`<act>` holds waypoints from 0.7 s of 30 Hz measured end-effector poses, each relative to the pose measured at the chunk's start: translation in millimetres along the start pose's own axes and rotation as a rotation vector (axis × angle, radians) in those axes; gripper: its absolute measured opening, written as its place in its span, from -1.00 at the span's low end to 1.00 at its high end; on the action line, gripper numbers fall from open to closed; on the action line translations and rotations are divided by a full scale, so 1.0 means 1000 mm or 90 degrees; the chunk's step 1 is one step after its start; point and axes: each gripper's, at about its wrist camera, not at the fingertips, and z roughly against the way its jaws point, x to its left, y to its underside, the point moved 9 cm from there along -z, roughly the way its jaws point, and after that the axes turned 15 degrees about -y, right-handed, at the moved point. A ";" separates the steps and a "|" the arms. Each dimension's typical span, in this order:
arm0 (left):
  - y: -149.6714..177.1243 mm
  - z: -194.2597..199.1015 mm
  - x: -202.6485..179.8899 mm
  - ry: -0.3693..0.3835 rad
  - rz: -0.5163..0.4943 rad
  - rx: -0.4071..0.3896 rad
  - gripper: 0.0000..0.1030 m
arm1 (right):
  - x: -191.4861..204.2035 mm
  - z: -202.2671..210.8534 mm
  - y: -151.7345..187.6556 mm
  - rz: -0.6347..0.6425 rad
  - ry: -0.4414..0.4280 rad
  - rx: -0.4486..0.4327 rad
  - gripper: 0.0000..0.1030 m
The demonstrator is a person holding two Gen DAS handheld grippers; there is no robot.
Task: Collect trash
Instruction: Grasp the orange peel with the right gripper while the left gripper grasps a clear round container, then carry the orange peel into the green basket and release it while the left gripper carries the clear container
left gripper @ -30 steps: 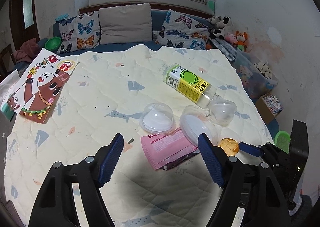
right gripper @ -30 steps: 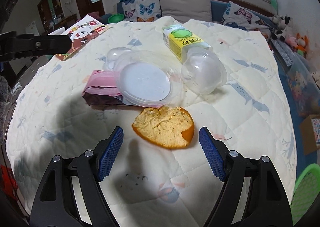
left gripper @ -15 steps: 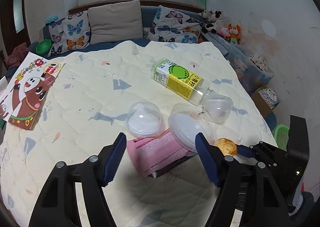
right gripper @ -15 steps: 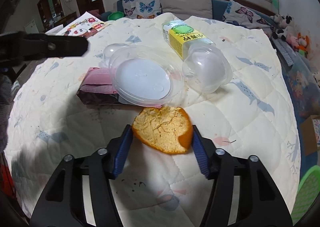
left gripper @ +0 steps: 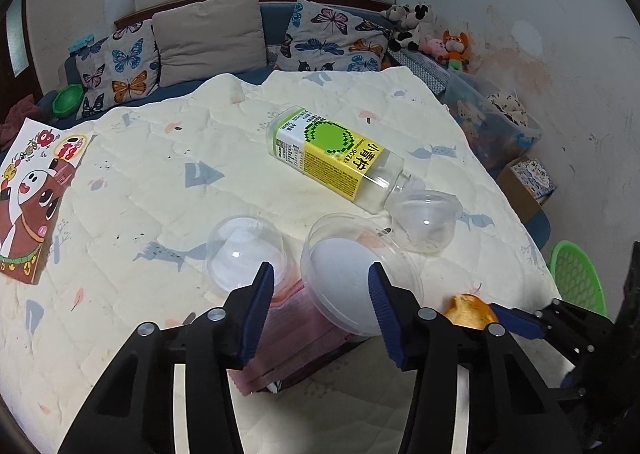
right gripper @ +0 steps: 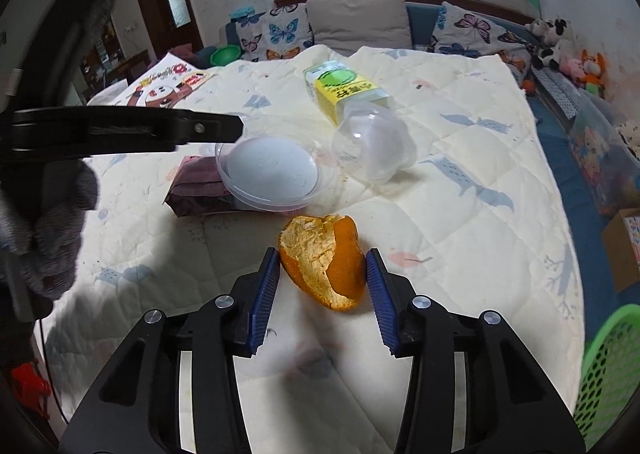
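Note:
My right gripper (right gripper: 322,286) is shut on an orange peel (right gripper: 324,258), which is lifted off the quilt and folded between the pads. The peel also shows in the left wrist view (left gripper: 468,310). My left gripper (left gripper: 320,306) is open, its jaws on either side of a pink wrapper (left gripper: 300,334) and a clear round lid (left gripper: 352,282). A second clear dome (left gripper: 244,250), a clear cup (left gripper: 424,218) and a yellow-labelled bottle (left gripper: 336,158) lie on the quilt (left gripper: 160,194) beyond.
A green mesh basket (right gripper: 612,366) stands at the right of the table, also in the left wrist view (left gripper: 576,278). A cartoon picture book (left gripper: 32,190) lies at the left edge. A sofa with butterfly cushions (left gripper: 332,38) is behind.
My right gripper closed on the orange peel and lifted it. My left gripper moved forward over the pink wrapper and narrowed its opening.

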 end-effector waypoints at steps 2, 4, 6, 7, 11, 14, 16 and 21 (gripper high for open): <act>-0.001 -0.005 0.000 -0.001 -0.003 0.004 -0.21 | -0.001 0.008 0.001 -0.002 0.001 -0.008 -0.12; -0.002 -0.010 0.000 -0.003 -0.003 0.008 -0.28 | -0.002 0.014 0.003 -0.005 0.002 -0.013 -0.12; -0.003 -0.014 0.000 -0.005 -0.007 0.011 -0.32 | -0.003 0.019 0.004 -0.009 0.003 -0.018 -0.12; -0.002 -0.016 0.001 -0.006 -0.009 0.013 -0.32 | -0.004 0.021 0.005 -0.011 0.005 -0.019 -0.12; -0.001 -0.022 -0.001 0.003 -0.008 0.024 -0.49 | -0.007 0.029 0.008 -0.019 0.009 -0.026 -0.12; 0.000 -0.025 -0.002 -0.001 -0.012 0.027 -0.58 | -0.011 0.034 0.010 -0.027 0.011 -0.032 -0.12; 0.001 -0.027 -0.004 -0.003 -0.015 0.030 -0.70 | -0.012 0.038 0.011 -0.033 0.013 -0.036 -0.12; 0.004 -0.026 -0.003 -0.011 -0.012 0.038 -0.90 | -0.014 0.049 0.014 -0.044 0.018 -0.047 -0.14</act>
